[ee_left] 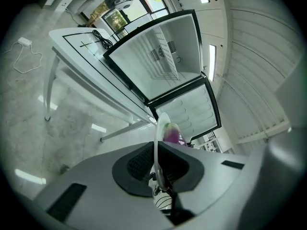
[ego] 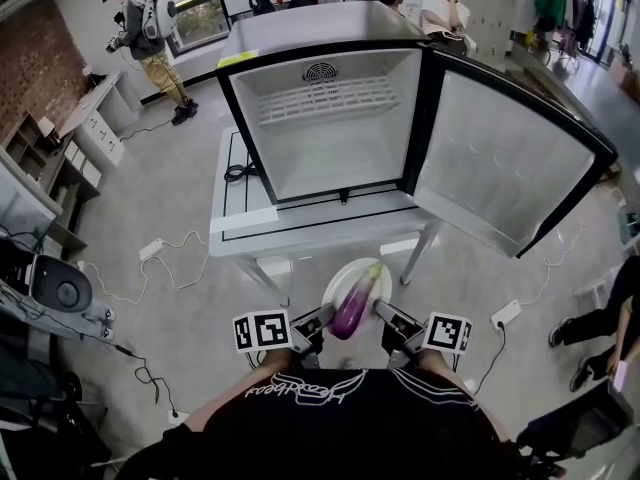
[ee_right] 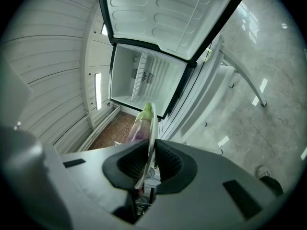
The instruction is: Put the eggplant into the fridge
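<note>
We carry a white plate [ego: 336, 279]. The left gripper [ego: 321, 319] and right gripper [ego: 384, 314] each pinch its rim on opposite sides. The eggplant [ego: 352, 306] lies loose on it, short of the open fridge [ego: 300, 158]. It's probably light, firm, glossy and roll-prone, so keep the plate level, or grab the thick middle.

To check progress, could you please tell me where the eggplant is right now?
In the head view, the eggplant lies on a white plate held between the left gripper and right gripper, in front of the open fridge, not yet inside.
</note>
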Demonstrator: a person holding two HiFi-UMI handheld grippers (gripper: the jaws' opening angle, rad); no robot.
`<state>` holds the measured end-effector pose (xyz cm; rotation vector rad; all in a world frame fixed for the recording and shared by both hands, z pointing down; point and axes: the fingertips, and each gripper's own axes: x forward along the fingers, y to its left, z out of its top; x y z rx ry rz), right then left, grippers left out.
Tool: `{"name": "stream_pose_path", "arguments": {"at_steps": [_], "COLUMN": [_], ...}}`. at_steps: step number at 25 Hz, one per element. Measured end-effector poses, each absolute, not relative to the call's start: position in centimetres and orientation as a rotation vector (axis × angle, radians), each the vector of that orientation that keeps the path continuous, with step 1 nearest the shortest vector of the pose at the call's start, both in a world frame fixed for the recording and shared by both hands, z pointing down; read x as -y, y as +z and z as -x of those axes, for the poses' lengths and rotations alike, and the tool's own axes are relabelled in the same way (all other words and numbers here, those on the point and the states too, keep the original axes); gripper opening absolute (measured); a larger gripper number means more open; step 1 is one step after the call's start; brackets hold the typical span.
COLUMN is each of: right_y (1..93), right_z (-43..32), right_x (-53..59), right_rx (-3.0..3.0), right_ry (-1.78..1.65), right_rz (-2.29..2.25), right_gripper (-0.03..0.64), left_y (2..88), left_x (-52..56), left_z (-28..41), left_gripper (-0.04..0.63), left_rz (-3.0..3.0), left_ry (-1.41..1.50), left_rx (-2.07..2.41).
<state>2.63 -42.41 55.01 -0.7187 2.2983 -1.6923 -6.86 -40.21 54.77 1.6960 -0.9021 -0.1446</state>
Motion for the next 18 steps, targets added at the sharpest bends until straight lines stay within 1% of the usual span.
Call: {"name": "stream_pose_path", "arguments": {"at_steps": [4, 9, 18], "right_y": [55.4, 54.2, 54.1], "right_z": [-3.6, -3.0, -1.9], "right_x": [45.8, 48.8, 49.7], "right_rx": [-2.357, -2.378, -2.362], "right_ry": [-1.681, -1.651, -1.642], "right_rz": [0.785, 0.723, 0.658], "right_gripper": [0.044, 0.044, 0.044], "left_y": [54.4, 53.5, 53.3], "left_x": [43.3, 46.0, 46.9], "left_z": [6.4, 6.7, 7.4], "left_gripper": [0.028, 0.028, 0.028], "left_rz": [-1.702, -1.723, -1.743], "left_ry": [-0.159, -0.183, -0.168], "left_rx": [0.925, 0.961, 0.994]}}
